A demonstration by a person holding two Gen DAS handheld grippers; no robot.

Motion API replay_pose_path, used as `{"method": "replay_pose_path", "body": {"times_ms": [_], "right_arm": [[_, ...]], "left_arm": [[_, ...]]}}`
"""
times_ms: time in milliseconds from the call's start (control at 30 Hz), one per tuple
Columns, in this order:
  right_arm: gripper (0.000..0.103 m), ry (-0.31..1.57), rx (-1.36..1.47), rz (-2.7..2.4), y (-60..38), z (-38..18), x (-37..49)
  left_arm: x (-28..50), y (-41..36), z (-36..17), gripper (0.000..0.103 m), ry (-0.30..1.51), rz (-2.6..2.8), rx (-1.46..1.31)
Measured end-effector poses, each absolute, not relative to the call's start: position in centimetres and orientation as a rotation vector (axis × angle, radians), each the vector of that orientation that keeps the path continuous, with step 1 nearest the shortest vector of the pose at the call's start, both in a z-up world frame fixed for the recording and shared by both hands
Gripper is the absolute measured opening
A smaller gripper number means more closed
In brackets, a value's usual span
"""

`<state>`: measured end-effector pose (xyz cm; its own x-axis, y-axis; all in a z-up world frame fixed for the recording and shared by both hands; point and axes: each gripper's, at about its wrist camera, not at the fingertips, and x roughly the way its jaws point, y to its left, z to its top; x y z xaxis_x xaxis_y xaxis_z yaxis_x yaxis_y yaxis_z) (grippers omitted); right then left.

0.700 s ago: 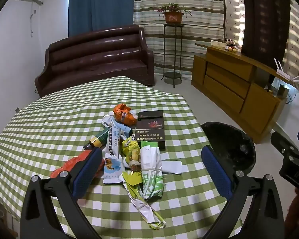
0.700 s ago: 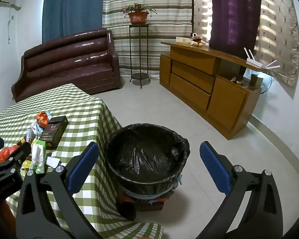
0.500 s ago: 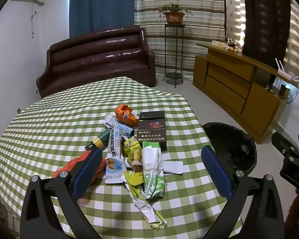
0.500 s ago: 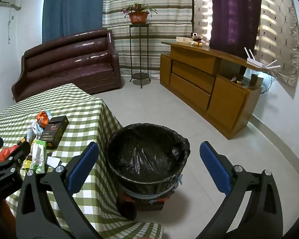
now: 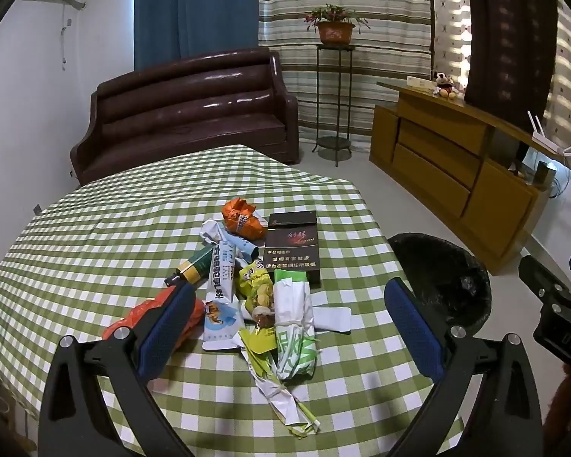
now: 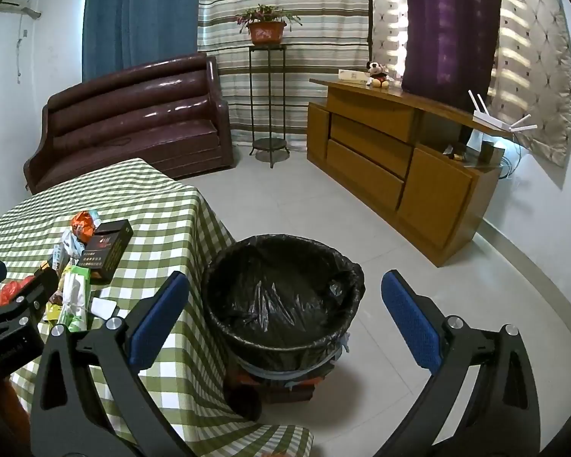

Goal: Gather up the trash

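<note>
Left gripper [image 5: 285, 320]: jaws spread wide, nothing between the pads, angled down over the trash pile [image 5: 255, 285] on the green checked tablecloth [image 5: 95, 236]. Pile, from nearest: green-and-white wrapper [image 5: 295, 327], yellow snack packet [image 5: 257, 285], red wrapper [image 5: 141, 314] beside the left finger, dark carton [image 5: 293, 247], crumpled orange wrapper [image 5: 243, 219] farthest.

Right gripper [image 6: 285, 318]: jaws likewise wide apart and empty, tilted down above the black-lined trash bin [image 6: 281, 297], which stands on the floor just beside the table edge. Brown sofa [image 6: 133, 114] and wooden cabinet [image 6: 392, 160] beyond.
</note>
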<state>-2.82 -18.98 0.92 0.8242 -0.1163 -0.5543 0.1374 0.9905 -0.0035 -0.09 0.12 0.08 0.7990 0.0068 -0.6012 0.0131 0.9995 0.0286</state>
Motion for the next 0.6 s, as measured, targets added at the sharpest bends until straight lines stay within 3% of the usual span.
{"method": "replay_pose_path", "body": {"times_ms": [600], "right_arm": [[0.099,0.592,0.040,-0.133,-18.88,0.63,-2.60]], "left_arm": [[0.04,0.07,0.05,0.097,0.647,-0.002,0.031]]}}
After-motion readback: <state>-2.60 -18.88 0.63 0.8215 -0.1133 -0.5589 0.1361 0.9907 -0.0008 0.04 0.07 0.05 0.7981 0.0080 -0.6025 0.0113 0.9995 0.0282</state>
